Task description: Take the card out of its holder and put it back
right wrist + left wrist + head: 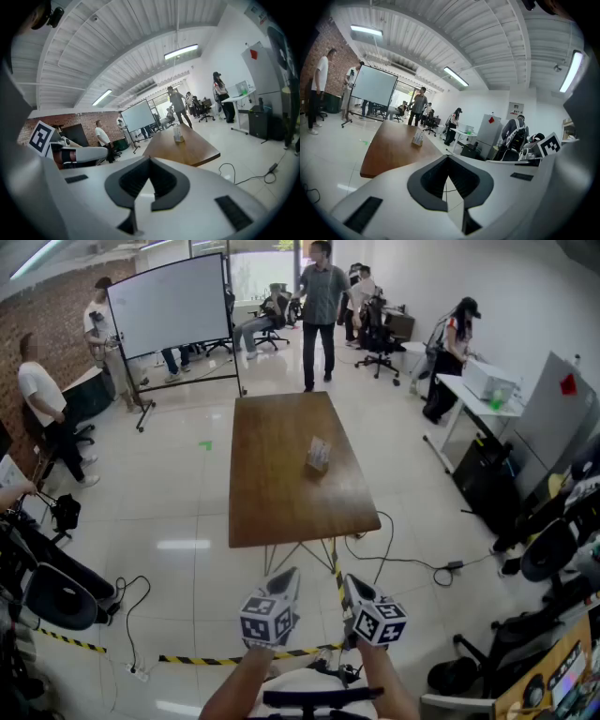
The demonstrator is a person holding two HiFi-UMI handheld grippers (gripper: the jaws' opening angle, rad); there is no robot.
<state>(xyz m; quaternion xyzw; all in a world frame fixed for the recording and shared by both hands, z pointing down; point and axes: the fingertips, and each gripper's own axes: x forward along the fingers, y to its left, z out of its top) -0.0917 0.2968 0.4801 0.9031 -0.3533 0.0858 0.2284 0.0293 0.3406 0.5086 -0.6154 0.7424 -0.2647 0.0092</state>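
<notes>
Table [272, 493]: brown wood, long.
Left gripper [292, 575]: well before the table's near edge, jaws together, empty.
Right gripper [349, 580]: same place, jaws together, empty.
Card holder [318, 461]: on the table, near its right edge.
Card [319, 447]: stood in the holder.

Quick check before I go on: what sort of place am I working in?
Most likely an open-plan office or lab: a rolling whiteboard, office chairs at the far end, and a wooden table on a tiled floor.
</notes>
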